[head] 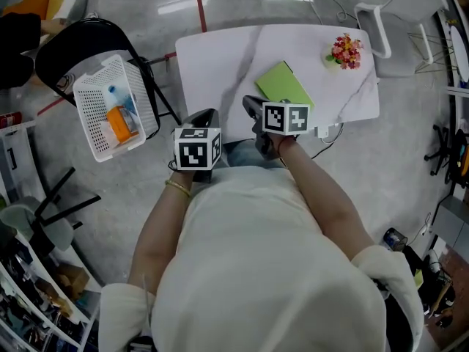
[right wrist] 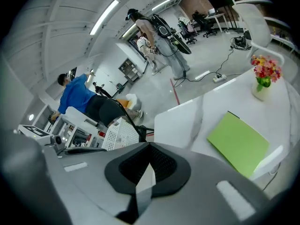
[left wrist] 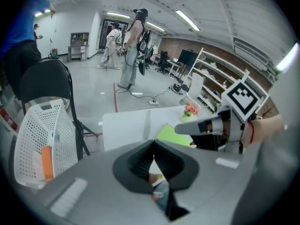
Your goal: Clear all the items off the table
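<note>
A green folder [head: 283, 85] lies flat on the white marble table [head: 212, 64]; it also shows as the green folder [right wrist: 239, 142] and, partly behind the right gripper, as the folder [left wrist: 171, 134]. A small vase of flowers [head: 344, 51] stands at the table's far right corner, seen too as the vase [right wrist: 263, 78]. My left gripper [head: 204, 116] hangs at the table's near edge, left of the folder, shut and empty [left wrist: 153, 145]. My right gripper [head: 252, 105] is over the near edge just beside the folder, also shut with nothing in it [right wrist: 149, 147].
A white perforated basket [head: 91, 116] rests on a black chair [head: 58, 57] left of the table and holds an orange item and a bottle. A white chair [head: 396, 9] stands at the far right corner. A cable and plug [head: 323, 132] hang at the near edge. People stand further off.
</note>
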### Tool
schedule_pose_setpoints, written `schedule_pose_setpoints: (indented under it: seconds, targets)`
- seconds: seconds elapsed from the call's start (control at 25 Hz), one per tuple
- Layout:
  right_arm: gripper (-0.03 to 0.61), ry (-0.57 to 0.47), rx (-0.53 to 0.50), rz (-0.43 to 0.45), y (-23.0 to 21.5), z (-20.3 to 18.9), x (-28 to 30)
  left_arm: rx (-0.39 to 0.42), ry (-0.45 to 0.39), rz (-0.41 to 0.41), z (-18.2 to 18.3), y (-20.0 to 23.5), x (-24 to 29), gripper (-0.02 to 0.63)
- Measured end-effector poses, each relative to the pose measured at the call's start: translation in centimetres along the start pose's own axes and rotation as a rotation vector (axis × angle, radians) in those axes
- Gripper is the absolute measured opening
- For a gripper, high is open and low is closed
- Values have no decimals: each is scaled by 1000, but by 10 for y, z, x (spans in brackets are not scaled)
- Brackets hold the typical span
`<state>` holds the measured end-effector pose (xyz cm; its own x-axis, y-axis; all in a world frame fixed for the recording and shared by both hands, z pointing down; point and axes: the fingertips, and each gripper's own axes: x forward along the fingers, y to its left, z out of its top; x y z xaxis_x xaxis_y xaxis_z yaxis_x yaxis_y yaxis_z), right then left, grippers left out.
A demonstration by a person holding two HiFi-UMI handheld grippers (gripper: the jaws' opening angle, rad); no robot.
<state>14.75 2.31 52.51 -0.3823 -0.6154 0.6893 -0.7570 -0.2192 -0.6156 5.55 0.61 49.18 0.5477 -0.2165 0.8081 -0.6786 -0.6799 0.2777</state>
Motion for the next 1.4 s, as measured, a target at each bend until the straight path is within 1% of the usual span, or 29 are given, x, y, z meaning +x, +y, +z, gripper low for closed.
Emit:
schedule_pose_setpoints:
  seconds: [0.16, 0.36, 0.6, 0.84, 1.08, 1.16, 1.36, 1.4]
  targets:
    - [-2, -5, 9, -22, -27, 1, -7, 14, 16, -5, -1, -16, 14, 9]
    - [-2, -11, 23, -44, -56, 2, -13, 11, 36, -10, -3, -32, 31, 9]
    - [-2, -23, 34, -81, -90, 4, -18, 45, 81, -35, -11, -54, 57, 9]
    - [-2, -13, 2, -160, -137, 7, -30, 88, 130, -66, -17, -75, 90, 9]
    - [-2, -1, -6, -229, -186, 8, -41, 136, 159, -91, -16, -93, 124, 9]
    - [-2, 7, -10, -253, -201, 7, -44, 146, 177, -94, -21, -97, 134, 9]
    - [1, 29, -48, -280, -236, 5, -44, 158, 217, -98, -34, -106, 163, 9]
    - [20, 39, -57, -281, -241, 4, -42, 151, 225, -98, -37, -107, 168, 9]
